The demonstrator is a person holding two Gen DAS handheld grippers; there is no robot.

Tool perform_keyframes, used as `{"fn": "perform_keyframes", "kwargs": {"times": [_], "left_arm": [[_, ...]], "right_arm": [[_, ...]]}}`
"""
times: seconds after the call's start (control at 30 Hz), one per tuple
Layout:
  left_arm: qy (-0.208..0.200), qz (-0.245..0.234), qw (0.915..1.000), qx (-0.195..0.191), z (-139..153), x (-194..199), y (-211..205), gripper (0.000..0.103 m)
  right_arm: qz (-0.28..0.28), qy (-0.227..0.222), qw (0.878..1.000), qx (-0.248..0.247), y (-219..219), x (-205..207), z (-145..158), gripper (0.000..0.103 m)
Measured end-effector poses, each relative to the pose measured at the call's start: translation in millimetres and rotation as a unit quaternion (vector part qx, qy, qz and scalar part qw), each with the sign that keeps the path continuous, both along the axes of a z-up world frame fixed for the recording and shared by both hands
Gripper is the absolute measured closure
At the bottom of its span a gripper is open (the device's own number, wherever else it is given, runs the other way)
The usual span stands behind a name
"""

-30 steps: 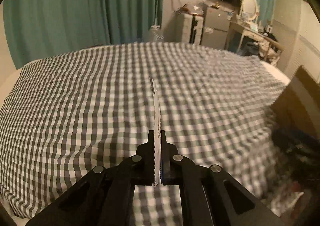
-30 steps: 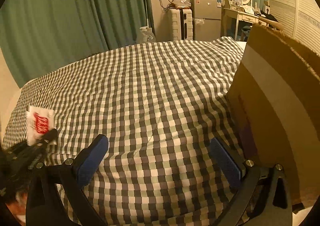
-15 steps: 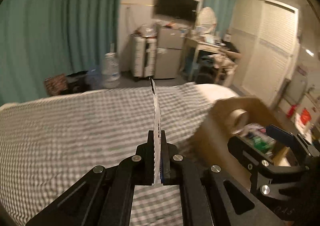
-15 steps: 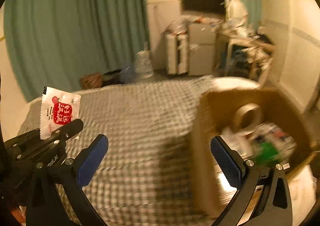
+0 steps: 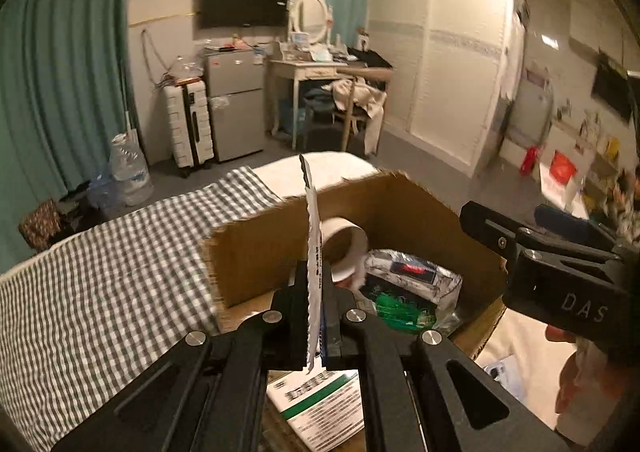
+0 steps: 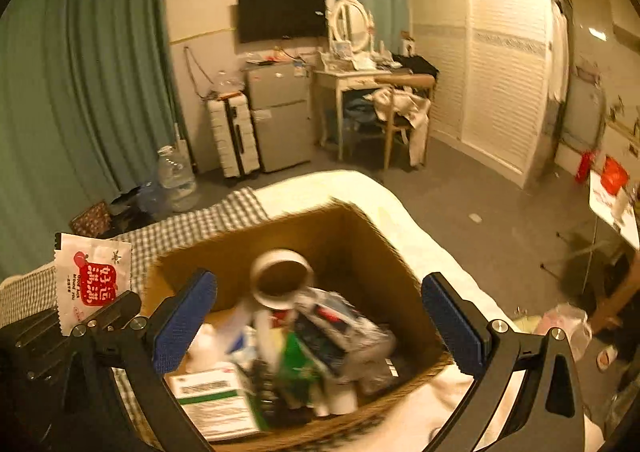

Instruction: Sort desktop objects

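My left gripper (image 5: pixel 314 316) is shut on a flat white sachet (image 5: pixel 313 252), seen edge-on and upright; in the right wrist view the sachet (image 6: pixel 94 280) shows its red print, held at the box's left side. An open cardboard box (image 5: pixel 404 199) sits on the bed with a tape roll (image 5: pixel 346 248), a foil pack (image 5: pixel 412 276), a green-and-white carton (image 5: pixel 324 404) and other items inside. My right gripper (image 6: pixel 320 328) is wide open and empty above the box (image 6: pixel 360 236); it also shows in the left wrist view (image 5: pixel 560 252).
The bed has a grey checked cover (image 5: pixel 100 292). Beyond it stand a water jug (image 5: pixel 128 175), a white suitcase (image 5: pixel 188 123), a small fridge (image 5: pixel 236 103), a dressing table (image 5: pixel 316 71) with a chair (image 5: pixel 360 103), and teal curtains (image 5: pixel 60 91).
Both grippers have swung right and risen from over the checked cover to the cardboard box. The left stays shut on the sachet; the right stays open.
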State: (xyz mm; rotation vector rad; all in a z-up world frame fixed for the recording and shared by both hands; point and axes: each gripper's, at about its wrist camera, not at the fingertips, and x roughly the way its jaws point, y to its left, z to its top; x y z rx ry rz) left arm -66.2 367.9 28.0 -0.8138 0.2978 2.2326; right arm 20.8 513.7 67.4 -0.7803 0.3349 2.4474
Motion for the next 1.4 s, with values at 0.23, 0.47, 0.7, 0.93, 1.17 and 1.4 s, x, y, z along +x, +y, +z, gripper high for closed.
{"fn": "perform_keyframes", "kwargs": {"times": [0.23, 0.47, 0.7, 0.93, 1.17, 1.4], "left_arm": [[0.012, 0.061, 0.9977, -0.028, -11, 5, 1, 0.001], [0.026, 0.177, 0.9836, -0.027, 12, 8, -70, 0.000], [0.050, 0.306, 0.9508, 0.005, 17, 36, -176, 0.000], [0.013, 0.348, 0.9374, 0.010, -9, 53, -233, 0.000], [0.001, 0.361, 0.9327, 0.006, -17, 46, -254, 0.000], [0.025, 0.357, 0.9339, 0.002, -12, 45, -252, 0.000]], "right_arm": [[-0.012, -0.012, 0.999, -0.028, 26, 16, -23, 0.000], [0.018, 0.012, 0.999, -0.031, 3, 32, -15, 0.000], [0.125, 0.039, 0.991, -0.019, -71, 33, -10, 0.000], [0.243, 0.033, 0.969, 0.027, -160, 20, -28, 0.000], [0.251, 0.021, 0.967, 0.027, -173, 7, -29, 0.000], [0.239, 0.001, 0.971, 0.020, -168, -1, -39, 0.000]]}}
